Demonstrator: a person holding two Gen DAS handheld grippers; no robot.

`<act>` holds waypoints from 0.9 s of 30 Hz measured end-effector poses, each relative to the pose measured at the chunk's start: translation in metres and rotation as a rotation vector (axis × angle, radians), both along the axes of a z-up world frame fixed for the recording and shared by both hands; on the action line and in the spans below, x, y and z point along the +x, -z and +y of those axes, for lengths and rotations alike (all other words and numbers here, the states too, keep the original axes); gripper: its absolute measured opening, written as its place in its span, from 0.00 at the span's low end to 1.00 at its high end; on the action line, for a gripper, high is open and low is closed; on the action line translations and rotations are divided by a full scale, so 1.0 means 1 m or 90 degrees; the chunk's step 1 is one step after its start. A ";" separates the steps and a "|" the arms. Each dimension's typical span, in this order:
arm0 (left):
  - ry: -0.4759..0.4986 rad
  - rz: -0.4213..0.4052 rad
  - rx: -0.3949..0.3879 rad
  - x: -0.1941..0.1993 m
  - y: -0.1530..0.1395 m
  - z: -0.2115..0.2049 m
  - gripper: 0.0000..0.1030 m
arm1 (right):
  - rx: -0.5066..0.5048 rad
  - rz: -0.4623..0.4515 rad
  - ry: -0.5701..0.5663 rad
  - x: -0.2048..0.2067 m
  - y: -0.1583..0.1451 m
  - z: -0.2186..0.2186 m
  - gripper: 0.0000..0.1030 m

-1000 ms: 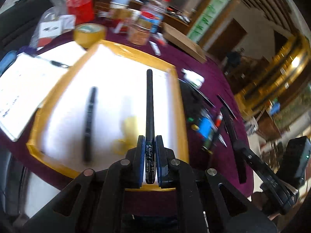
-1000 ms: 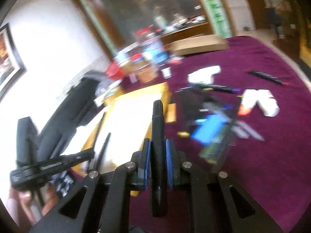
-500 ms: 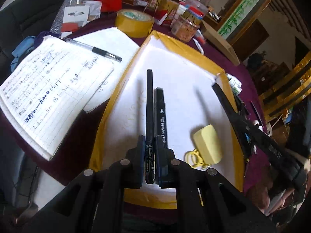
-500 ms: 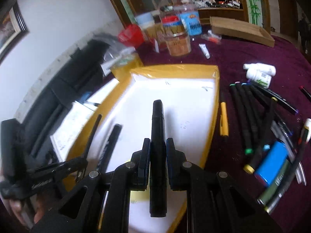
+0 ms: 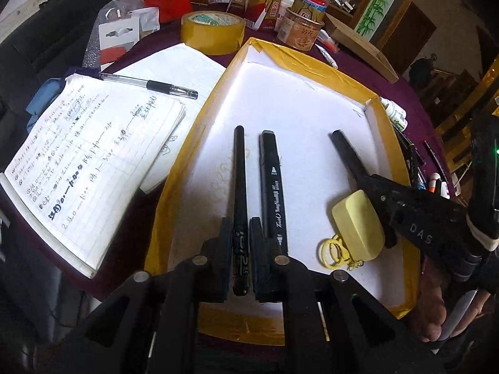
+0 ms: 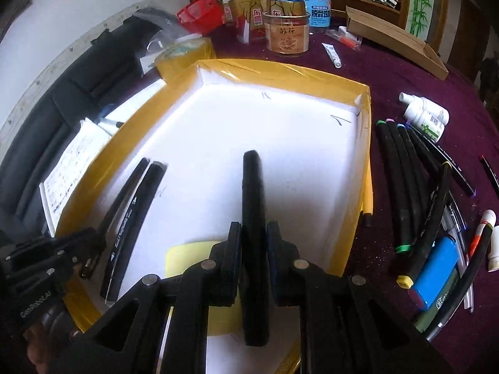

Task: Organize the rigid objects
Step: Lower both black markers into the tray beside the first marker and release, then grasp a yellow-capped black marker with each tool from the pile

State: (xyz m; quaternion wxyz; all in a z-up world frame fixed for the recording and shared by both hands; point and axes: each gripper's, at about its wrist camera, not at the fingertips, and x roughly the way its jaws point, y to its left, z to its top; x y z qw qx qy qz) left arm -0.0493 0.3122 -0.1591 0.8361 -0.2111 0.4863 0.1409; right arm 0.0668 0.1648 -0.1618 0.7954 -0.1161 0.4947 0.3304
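The tray (image 5: 386, 143) sits on the surface (image 6: 405, 71). In it a marker (image 5: 273, 184) lies just right of the pen (image 5: 239, 168) held in the left gripper (image 5: 240, 240). Nearer the tray's right edge, an eraser (image 5: 358, 224) lies with rubber bands (image 5: 333, 251) at its near side. The right gripper (image 6: 254, 237) holds a second marker (image 6: 252, 193) over the tray's middle. A notebook (image 5: 87, 155) lies left of the tray with a ballpoint (image 5: 149, 84) on it, a tape roll (image 5: 213, 32) sits beyond the tray's far left corner, and loose markers (image 6: 402, 174) lie right of the tray.
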 end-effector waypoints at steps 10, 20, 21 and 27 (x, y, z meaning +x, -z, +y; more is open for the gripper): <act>-0.030 -0.120 0.025 -0.033 -0.033 -0.034 0.44 | 0.236 0.004 -0.001 -0.036 -0.034 -0.089 0.39; 0.156 -0.176 0.000 -0.005 -0.056 -0.147 0.44 | 0.281 0.024 0.112 -0.043 -0.019 -0.217 0.39; 0.167 -0.174 0.003 -0.002 -0.056 -0.157 0.44 | 0.285 0.029 0.129 -0.039 -0.019 -0.228 0.39; 0.196 -0.166 0.017 0.008 -0.054 -0.188 0.44 | 0.255 0.064 0.259 -0.002 -0.004 -0.268 0.38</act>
